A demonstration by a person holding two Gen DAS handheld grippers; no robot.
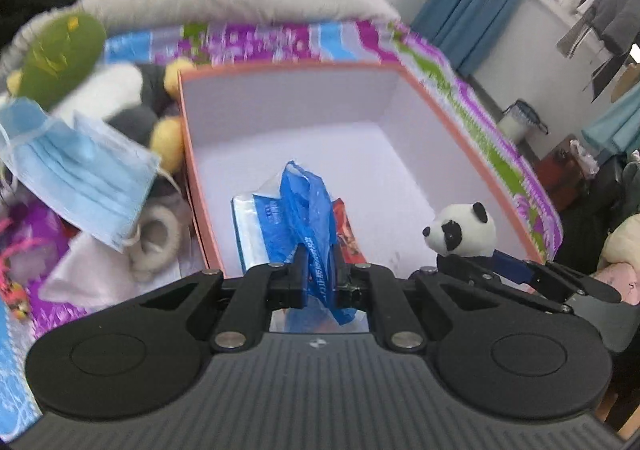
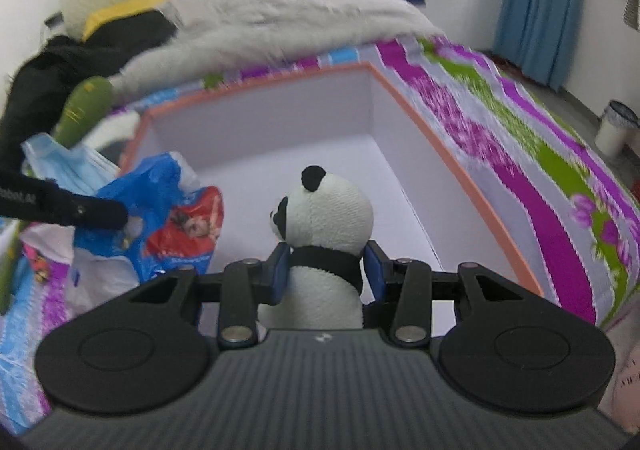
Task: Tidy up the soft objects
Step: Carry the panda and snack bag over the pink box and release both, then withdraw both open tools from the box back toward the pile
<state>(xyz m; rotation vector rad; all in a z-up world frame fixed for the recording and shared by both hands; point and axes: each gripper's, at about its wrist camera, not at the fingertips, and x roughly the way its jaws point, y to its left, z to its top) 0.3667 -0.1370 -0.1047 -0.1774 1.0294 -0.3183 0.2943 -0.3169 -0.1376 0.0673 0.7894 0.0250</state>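
We take the orange-rimmed box [image 1: 280,122] on the bed as our landmark; it lies open on the patterned bedspread [image 2: 520,154], its pale inside bare for the most part.

Our left gripper [image 1: 319,270] has its jaws together, clamped on a blue plastic bag [image 1: 308,210], which hangs above the near part of the box. Against the bag, toward the box floor, we see a clear-wrapped blue packet [image 1: 256,226] and a red printed wrapper [image 1: 348,234]; whether these rest on the floor or hang with the bag we cannot tell.

Our right gripper [image 2: 326,270] has its jaws part-way apart and pressed on both sides of a panda plush [image 2: 324,234], gripping it at the black band below its head. The panda is upright, its head above the jaws, held over the near edge of the box and to the right of the bag.

Outside the box, just beside its left wall, lie a blue face mask [image 1: 80,170], a green plush piece [image 1: 60,58], a black-and-yellow plush [image 1: 160,118] and a beige fuzzy item [image 1: 156,242]. Beyond the far wall of the box a grey fluffy blanket [image 2: 280,18] lies heaped on the bed.
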